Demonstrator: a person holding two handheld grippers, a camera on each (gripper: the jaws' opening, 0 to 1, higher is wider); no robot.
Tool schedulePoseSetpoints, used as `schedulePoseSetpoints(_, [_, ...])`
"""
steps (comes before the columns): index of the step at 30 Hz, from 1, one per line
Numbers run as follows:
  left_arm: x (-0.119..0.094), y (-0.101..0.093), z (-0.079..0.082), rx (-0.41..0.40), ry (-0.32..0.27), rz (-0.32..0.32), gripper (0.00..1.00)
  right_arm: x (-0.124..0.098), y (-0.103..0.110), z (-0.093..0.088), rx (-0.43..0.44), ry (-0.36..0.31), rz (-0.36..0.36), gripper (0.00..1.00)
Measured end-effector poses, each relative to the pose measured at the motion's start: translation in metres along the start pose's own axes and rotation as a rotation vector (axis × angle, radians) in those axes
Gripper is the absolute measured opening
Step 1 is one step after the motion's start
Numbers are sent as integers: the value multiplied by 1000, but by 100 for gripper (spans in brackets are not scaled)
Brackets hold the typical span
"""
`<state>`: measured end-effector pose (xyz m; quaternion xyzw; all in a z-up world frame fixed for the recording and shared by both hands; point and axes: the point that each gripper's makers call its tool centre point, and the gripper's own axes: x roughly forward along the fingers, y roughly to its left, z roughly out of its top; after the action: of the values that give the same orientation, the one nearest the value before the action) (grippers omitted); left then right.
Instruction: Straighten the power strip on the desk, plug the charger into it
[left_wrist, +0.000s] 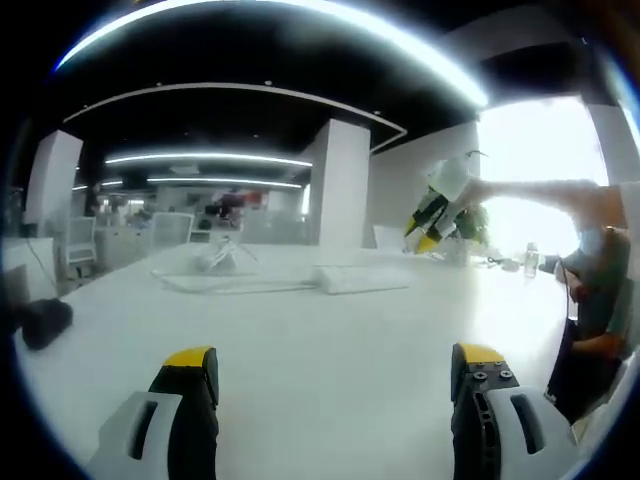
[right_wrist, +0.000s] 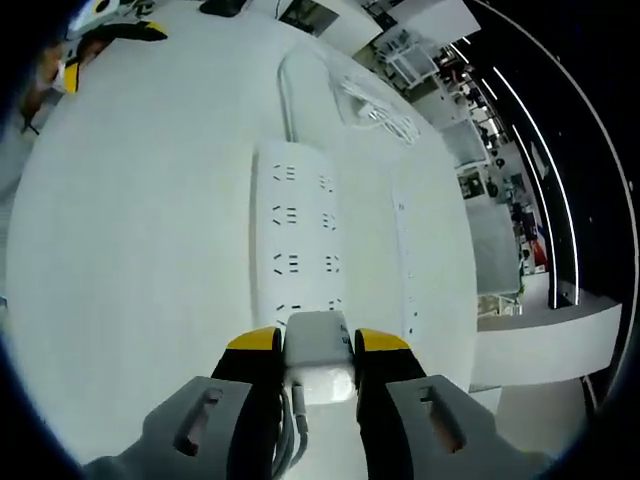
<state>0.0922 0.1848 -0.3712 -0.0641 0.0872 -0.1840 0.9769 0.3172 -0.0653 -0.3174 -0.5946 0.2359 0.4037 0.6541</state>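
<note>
In the right gripper view, my right gripper is shut on a white charger, whose cable hangs between the jaws. The charger hovers just above the near end of the white power strip. The strip lies flat on the desk with two rows of sockets facing up, and its cord runs away from the far end. In the left gripper view, my left gripper is open and low over the bare desk. There the power strip lies farther off, with the right gripper raised above it.
A loose white cable bundle lies past the strip; it also sits mid-desk. A black object rests at the desk's left edge. A person's arm reaches in from the right. The left gripper shows far off.
</note>
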Motion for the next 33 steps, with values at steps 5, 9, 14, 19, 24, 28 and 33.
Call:
schedulePoseSetpoints(5, [0,1,0,0,0,1,99,5,6,1,-3,20,26,26])
schedulePoseSetpoints(9, [-1,2,-1,0,3,4,99,9,9,1,-12,36,40,26])
schedulePoseSetpoints(14, [-2,4,-3,-1,8,8,99,14,13,-2,-32,67,56,26])
schedulePoseSetpoints(19, [-3,5,-1,-2,4,11,99,17,11,-4,-32,97,75,26])
schedulePoseSetpoints(24, [-2,3,-1,2,4,4,99,22,10,-7,-34,136,94,26])
schedulePoseSetpoints(28, [-2,3,-1,0,0,5,99,25,11,-7,-36,148,111,26])
schedulePoseSetpoints(33, [-3,5,0,-1,1,9,99,29,14,-6,-40,170,135,26])
